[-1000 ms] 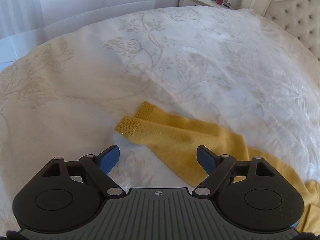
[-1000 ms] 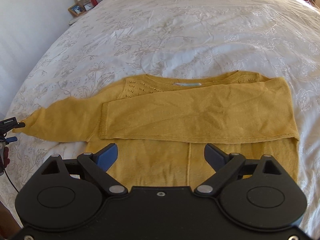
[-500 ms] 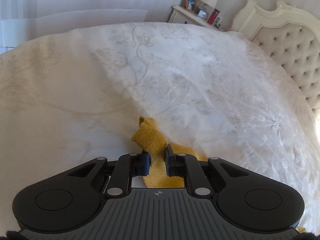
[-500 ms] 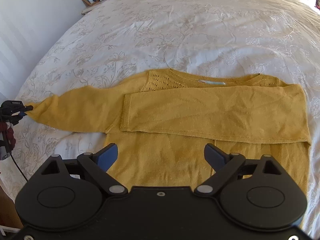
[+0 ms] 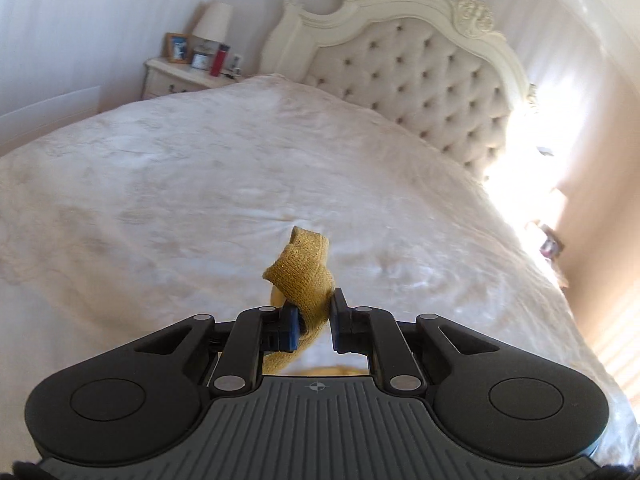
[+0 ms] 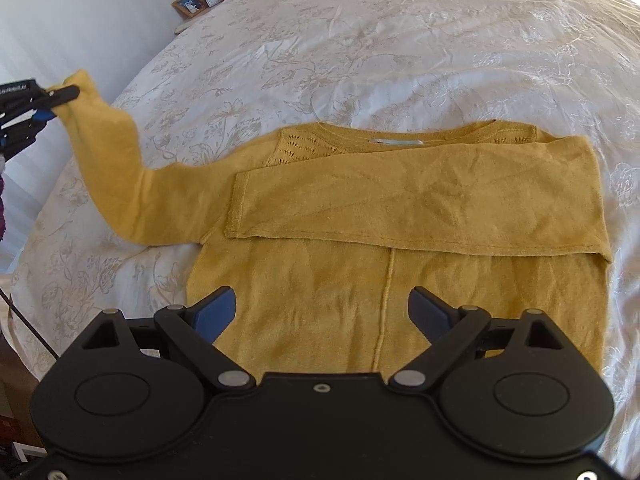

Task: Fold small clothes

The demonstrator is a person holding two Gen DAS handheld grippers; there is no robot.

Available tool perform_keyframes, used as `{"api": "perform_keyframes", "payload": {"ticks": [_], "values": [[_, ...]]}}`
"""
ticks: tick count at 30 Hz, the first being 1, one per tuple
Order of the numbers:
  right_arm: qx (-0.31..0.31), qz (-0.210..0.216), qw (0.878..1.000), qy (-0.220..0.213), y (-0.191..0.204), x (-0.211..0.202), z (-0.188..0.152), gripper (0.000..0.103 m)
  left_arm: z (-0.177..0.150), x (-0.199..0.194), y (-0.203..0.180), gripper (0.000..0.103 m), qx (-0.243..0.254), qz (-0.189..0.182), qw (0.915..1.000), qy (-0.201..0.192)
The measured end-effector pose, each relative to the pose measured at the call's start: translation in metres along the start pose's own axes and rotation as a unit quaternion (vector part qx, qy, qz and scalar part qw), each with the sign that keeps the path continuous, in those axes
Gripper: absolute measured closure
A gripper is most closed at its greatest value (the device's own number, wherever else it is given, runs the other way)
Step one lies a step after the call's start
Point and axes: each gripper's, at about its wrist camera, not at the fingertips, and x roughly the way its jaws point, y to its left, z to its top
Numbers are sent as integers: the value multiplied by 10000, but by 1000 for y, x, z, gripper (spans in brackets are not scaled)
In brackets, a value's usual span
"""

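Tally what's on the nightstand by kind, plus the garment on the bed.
Mustard sweater: 1
Table lamp: 1
Picture frames: 2, one orange, one smaller and darker
Red cylindrical container: 1
Total: 5
A small pale item beside the red container is too small to identify, so it is not counted.

Mustard-yellow sweater (image 6: 400,280), floral cream bedspread (image 6: 360,40)

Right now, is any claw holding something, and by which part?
Yes. The left claw pinches the yellow sweater by its sleeve cuff, lifted off the bed. The right claw is open, holding nothing.
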Motion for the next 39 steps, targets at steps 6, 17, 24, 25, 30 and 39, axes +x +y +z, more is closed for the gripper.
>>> {"api": "perform_keyframes", "payload": {"ticks": [6, 17, 24, 25, 30, 39], "values": [[294, -58, 9994, -171, -49, -28, -7, 9, -43, 49, -95, 89, -5, -653, 9968, 454], [726, -226, 9968, -230, -109, -49, -15, 9, -118, 103, -195, 42, 633, -1289, 9790, 1450], [721, -254, 9965, -353, -120, -42, 3, 10, -149, 85, -162, 35, 1365, -609, 9742, 1689], [697, -259, 9966, -363, -122, -39, 7, 10, -151, 84, -149, 35, 1328, -394, 9739, 1796], [614, -262, 9974, -274, -125, -13, 35, 38, -155, 88, -75, 35, 724, 533, 9715, 2193], [929, -282, 9952, 74, -139, 46, 67, 38, -171, 111, -14, 35, 388, 1208, 9617, 2430]]}}
